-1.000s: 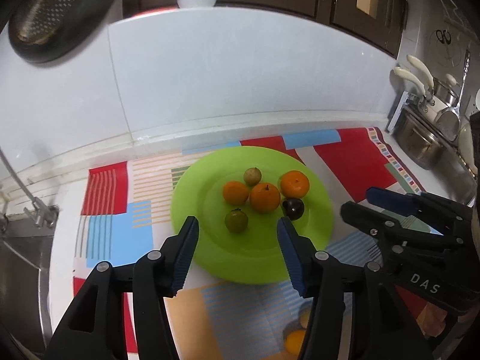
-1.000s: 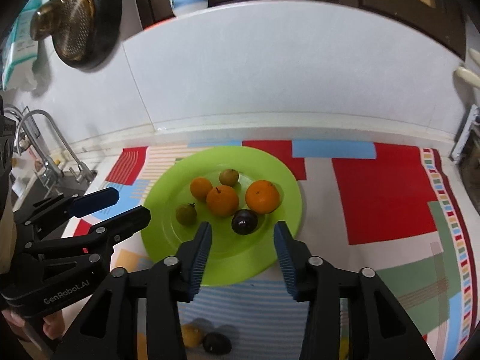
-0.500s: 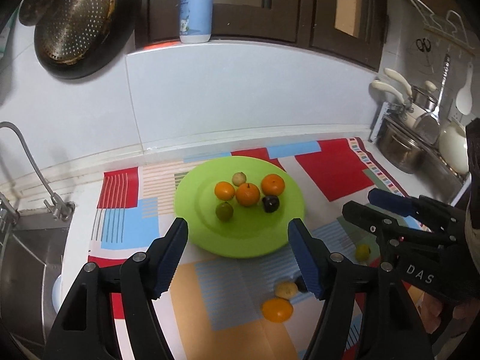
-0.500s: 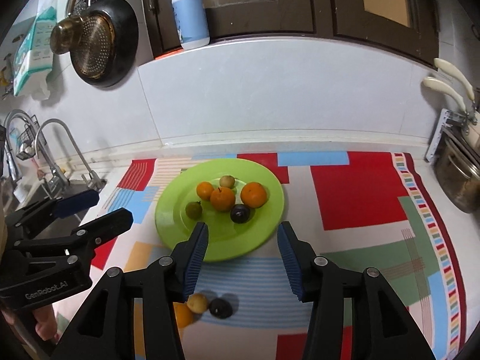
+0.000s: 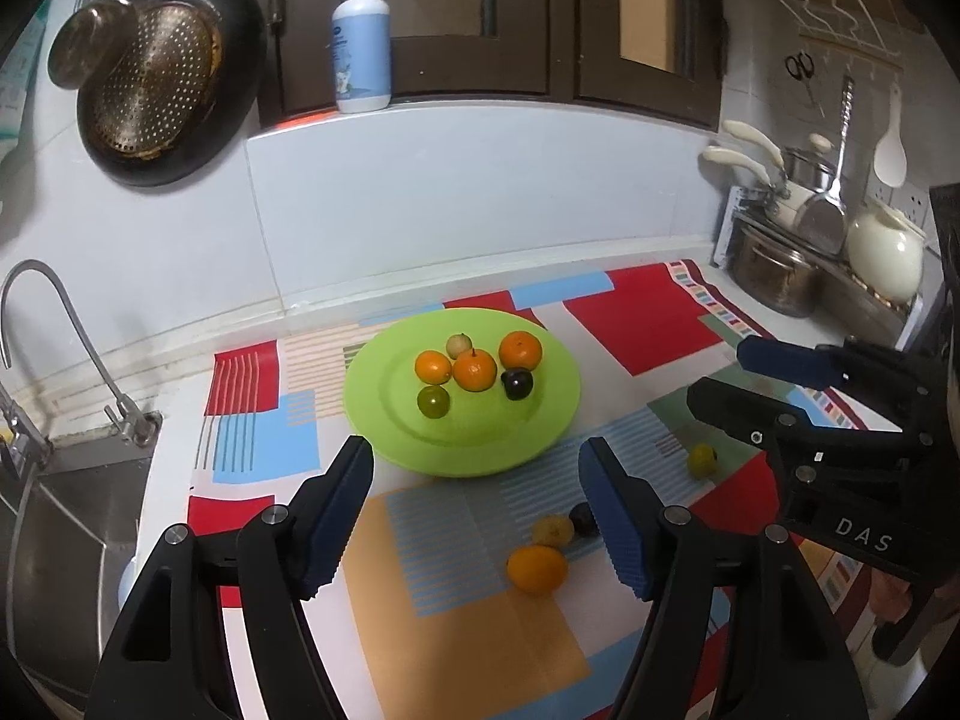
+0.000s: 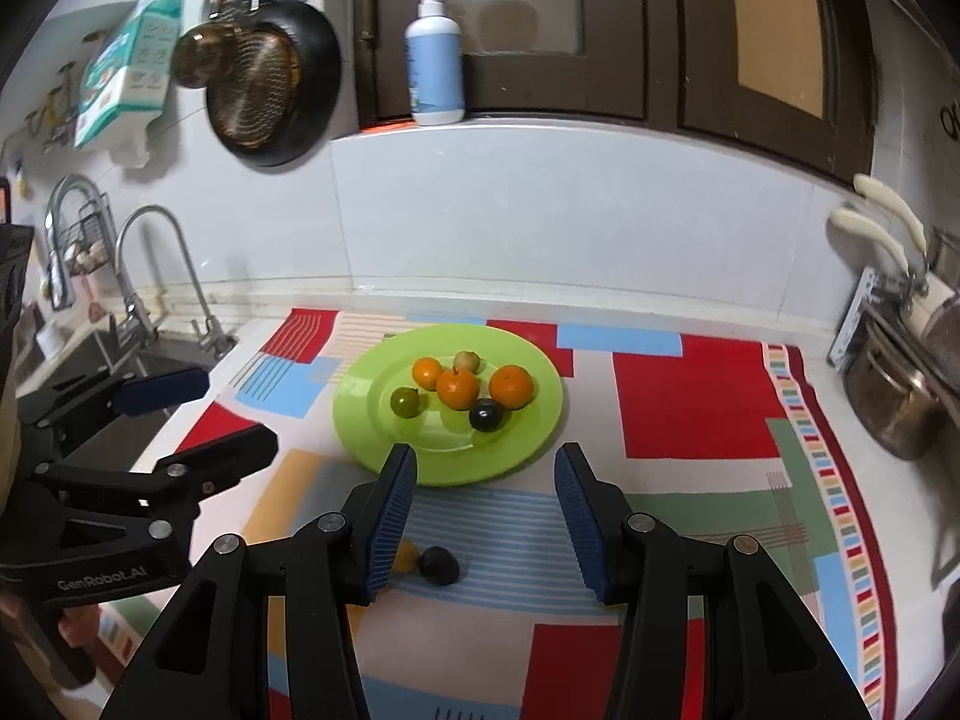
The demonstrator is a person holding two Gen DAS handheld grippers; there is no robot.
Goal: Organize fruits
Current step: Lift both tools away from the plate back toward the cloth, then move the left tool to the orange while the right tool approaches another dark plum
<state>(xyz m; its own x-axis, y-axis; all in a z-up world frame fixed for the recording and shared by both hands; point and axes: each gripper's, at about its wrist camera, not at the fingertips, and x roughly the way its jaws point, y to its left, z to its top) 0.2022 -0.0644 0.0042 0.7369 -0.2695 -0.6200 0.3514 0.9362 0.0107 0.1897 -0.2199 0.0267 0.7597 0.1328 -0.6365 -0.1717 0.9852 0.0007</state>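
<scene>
1. The sink [image 5: 66, 510] with its curved tap [image 5: 72, 336] lies at the far left edge of the counter.
2. The left gripper [image 5: 477, 507] hangs over the patterned mat [image 5: 480, 618], jaws apart with nothing between them, having just been opening.
3. The green plate [image 5: 480, 444] sits mid-mat, carrying three oranges [image 5: 474, 369], two small green fruits and a dark plum [image 5: 517, 384].
4. Nearer, on the mat, lie a loose orange [image 5: 536, 568], a yellowish fruit [image 5: 552, 530], a dark fruit [image 5: 583, 519] and, further right, a yellow-green one [image 5: 702, 459].
5. The right gripper [image 6: 485, 510] hangs near the plate's near rim, jaws apart and empty, having just been opening slightly.
</scene>
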